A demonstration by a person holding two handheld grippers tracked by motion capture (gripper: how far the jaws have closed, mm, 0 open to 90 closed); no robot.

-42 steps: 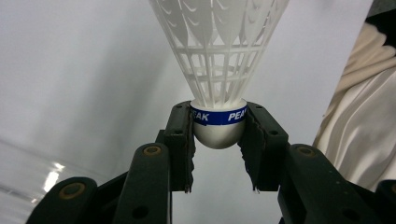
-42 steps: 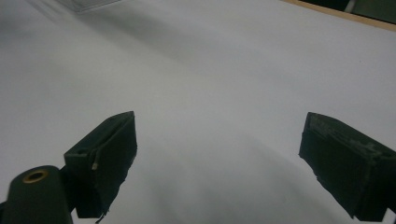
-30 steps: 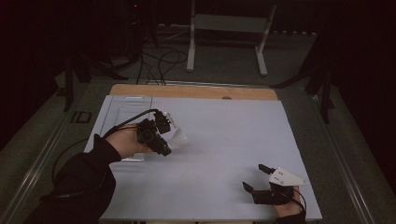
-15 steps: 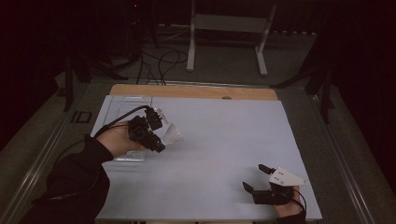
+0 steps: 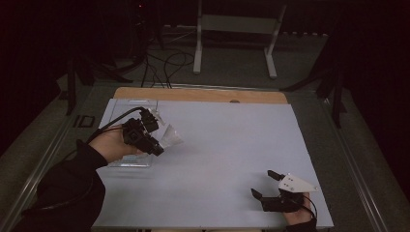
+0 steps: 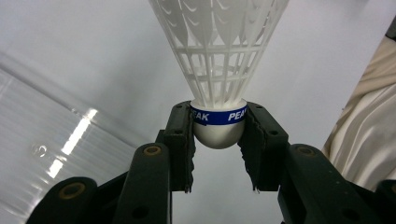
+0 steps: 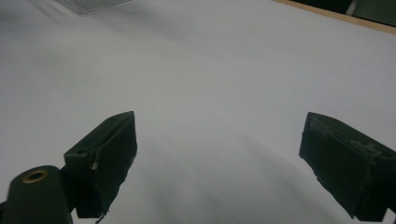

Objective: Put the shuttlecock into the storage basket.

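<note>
A white plastic shuttlecock [image 6: 219, 56] with a blue band round its rounded cork sits between the jaws of my left gripper [image 6: 218, 140], which is shut on the cork. In the high view the left gripper [image 5: 153, 140] hangs over the left part of the white table sheet [image 5: 232, 140], with the shuttlecock [image 5: 170, 137] skirt pointing right. It is beside a clear plastic container [image 5: 129, 162]. My right gripper [image 5: 262, 183] rests near the front right edge, open with nothing between its jaws. In its own view the right gripper [image 7: 219, 154] faces bare white sheet.
A wooden board edge [image 5: 203, 94] runs along the far side of the sheet. The clear container [image 6: 46, 140] lies under and left of the held shuttlecock; its corner [image 7: 88, 4] shows far off. A metal stand [image 5: 234, 29] and cables [image 5: 164, 63] lie beyond the table.
My left hand has carried the shuttlecock leftward and slightly up, closer over the clear container. The right gripper has stayed where it was.
</note>
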